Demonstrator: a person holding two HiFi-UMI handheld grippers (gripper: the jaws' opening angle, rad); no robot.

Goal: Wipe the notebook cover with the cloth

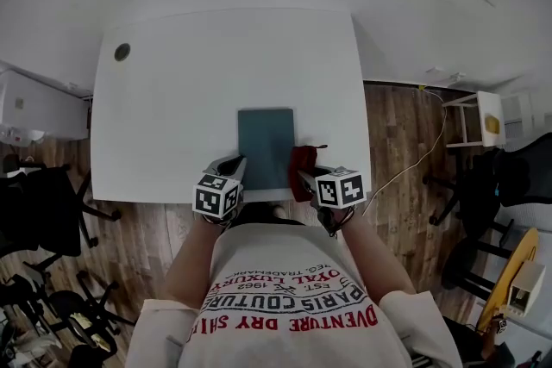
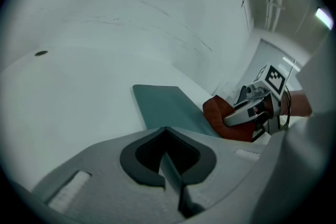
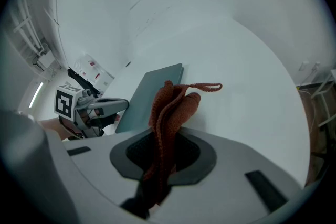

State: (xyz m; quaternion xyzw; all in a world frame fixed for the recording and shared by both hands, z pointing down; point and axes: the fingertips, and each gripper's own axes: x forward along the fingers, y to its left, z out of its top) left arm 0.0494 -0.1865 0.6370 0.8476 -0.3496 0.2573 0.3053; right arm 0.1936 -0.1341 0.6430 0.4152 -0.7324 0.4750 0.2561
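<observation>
Lying flat and closed on the white table (image 1: 172, 90), the teal notebook (image 1: 266, 146) sits close to the front edge, about midway along it. The right gripper (image 1: 307, 178) has its jaws clamped on a rust-red knitted cloth (image 3: 170, 107), which bunches upward out of them with a small loop at its top. The cloth hangs just beside the notebook's right edge, near its front right corner; whether it touches the cover cannot be told. The left gripper (image 2: 169, 160) has its jaws pressed together with nothing between them, and it is held by the notebook's front left corner, at the table's front edge.
</observation>
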